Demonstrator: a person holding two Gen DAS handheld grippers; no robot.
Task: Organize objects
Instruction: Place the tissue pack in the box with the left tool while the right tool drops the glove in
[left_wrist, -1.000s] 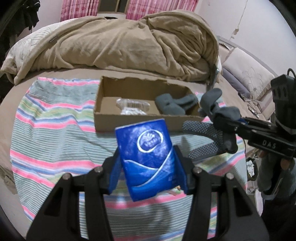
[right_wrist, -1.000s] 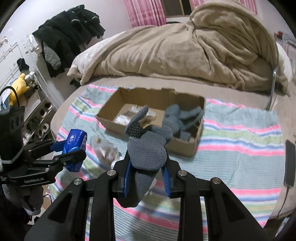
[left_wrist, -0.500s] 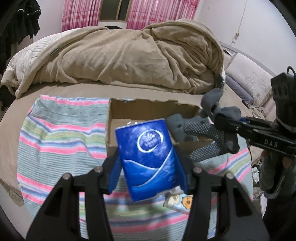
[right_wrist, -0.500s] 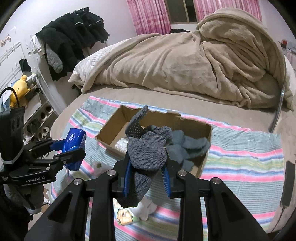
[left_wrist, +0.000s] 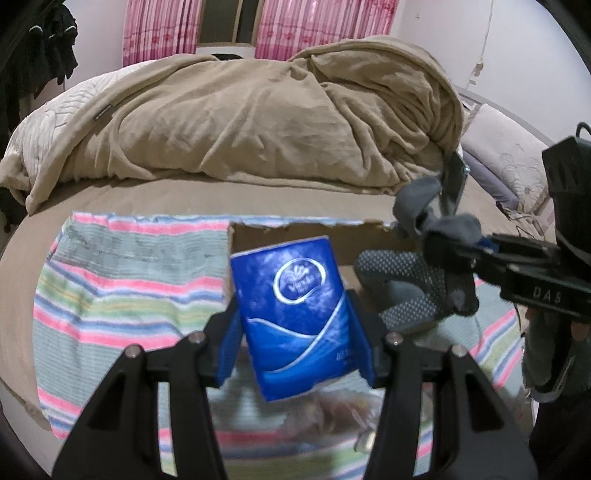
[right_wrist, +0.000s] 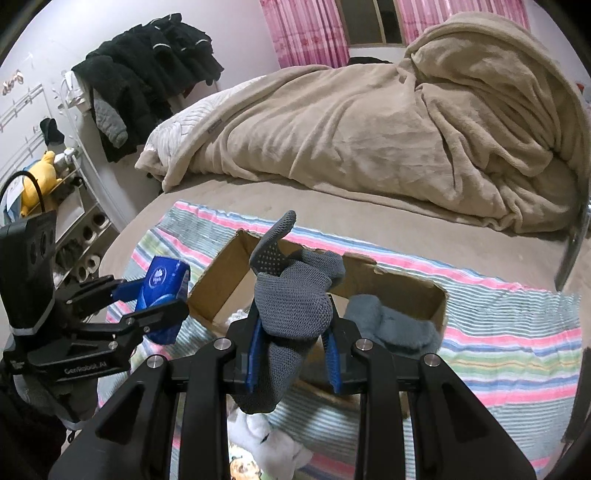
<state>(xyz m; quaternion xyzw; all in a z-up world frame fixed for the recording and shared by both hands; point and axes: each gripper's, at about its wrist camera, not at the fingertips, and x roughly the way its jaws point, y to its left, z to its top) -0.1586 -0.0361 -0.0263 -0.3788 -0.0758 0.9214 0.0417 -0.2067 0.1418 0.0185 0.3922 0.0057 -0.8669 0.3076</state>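
- nearest thing first: left gripper (left_wrist: 297, 332) is pinching a blue tissue pack (left_wrist: 295, 314) between its blue pads, held up in the air just short of the cardboard box (right_wrist: 424, 291); not dropped in yet
- right gripper (right_wrist: 291, 354) is clamped on a grey dotted glove (right_wrist: 291, 306), also hanging over the near edge of the box; also not in yet
- inside the box there's already a grey-blue glove or sock (right_wrist: 388, 325) and something whitish at the left end, so I'd say roughly halfway; the two held items are left, plus a white plush thing (right_wrist: 269, 439) lying on the striped blanket (right_wrist: 509, 343) near the camera
- the right view shows the box interior and the plush; the left view has the pack blocking most of the box
- far back: rumpled beige duvet (left_wrist: 258, 122)
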